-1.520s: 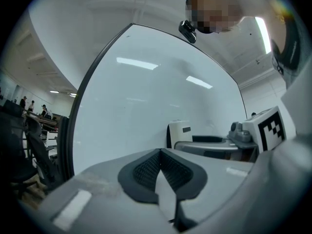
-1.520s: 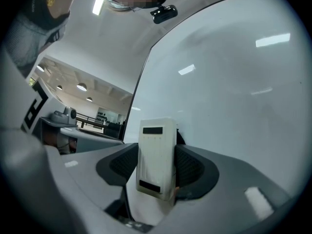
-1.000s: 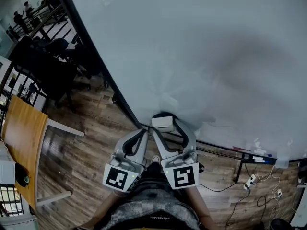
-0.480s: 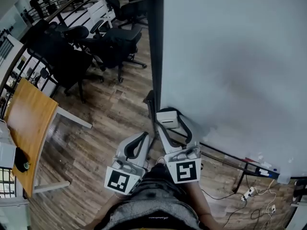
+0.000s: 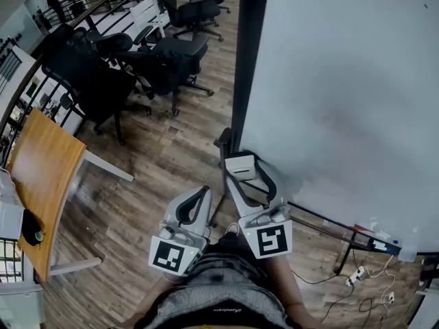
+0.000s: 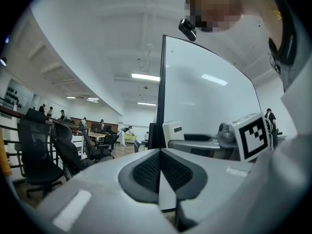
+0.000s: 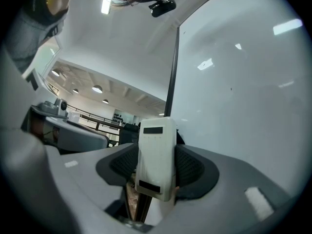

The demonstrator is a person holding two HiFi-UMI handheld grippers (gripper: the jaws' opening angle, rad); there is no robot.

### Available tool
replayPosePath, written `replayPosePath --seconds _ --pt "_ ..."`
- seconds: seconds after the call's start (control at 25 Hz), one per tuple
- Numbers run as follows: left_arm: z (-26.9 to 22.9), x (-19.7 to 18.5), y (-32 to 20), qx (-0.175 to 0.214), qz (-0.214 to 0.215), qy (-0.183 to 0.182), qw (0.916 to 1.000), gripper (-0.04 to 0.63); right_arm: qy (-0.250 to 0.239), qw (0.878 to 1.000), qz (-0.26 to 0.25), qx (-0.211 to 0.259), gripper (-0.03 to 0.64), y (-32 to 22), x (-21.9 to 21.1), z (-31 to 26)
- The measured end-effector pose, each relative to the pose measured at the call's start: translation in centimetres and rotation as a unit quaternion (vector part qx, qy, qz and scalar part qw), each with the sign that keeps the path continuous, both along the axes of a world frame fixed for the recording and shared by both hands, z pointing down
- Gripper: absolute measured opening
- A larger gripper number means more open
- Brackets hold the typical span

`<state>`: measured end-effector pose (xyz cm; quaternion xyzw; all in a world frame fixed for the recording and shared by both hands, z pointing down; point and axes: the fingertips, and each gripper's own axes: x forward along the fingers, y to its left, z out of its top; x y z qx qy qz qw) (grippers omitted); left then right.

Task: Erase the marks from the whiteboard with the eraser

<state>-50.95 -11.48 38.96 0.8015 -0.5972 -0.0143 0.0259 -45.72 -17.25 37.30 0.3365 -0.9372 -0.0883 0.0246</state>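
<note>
My right gripper (image 5: 241, 167) holds the eraser (image 7: 157, 155) at the whiteboard (image 5: 343, 81).
Its jaws clamp the white eraser's sides by the board's near left corner. My left gripper (image 5: 200, 192) hangs just left, jaws pressed together on nothing.

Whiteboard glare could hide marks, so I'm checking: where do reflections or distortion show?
Right gripper view: ceiling-light streaks glint on the whiteboard; left gripper view: a fainter streak, its top edge bowed by the lens; head view: no glare, only grey shading.
</note>
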Motion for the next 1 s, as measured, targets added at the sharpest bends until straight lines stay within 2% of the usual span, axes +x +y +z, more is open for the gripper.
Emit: replayPosePath --seconds 0.16,0.52,0.64,1.0 --pt "0.2 1.7 -0.4 0.001 0.032 -0.003 0.9995 0.003 -0.018 1.000 0.012 0.017 0.242 0.7 1.6 -0.8" --pt "0.5 8.3 -1.3 0.006 0.122 -0.009 0.9925 0.003 -0.019 0.995 0.102 -0.005 0.242 3.5 8.9 0.8" --pt "0.7 11.2 -1.0 -0.002 0.142 -0.008 0.9899 0.003 -0.023 0.990 0.136 -0.009 0.242 4.8 11.8 1.2" --pt "0.9 18.4 2.1 0.008 0.190 -0.032 0.9812 0.003 -0.042 0.971 0.229 -0.046 0.242 9.5 19.2 2.2"
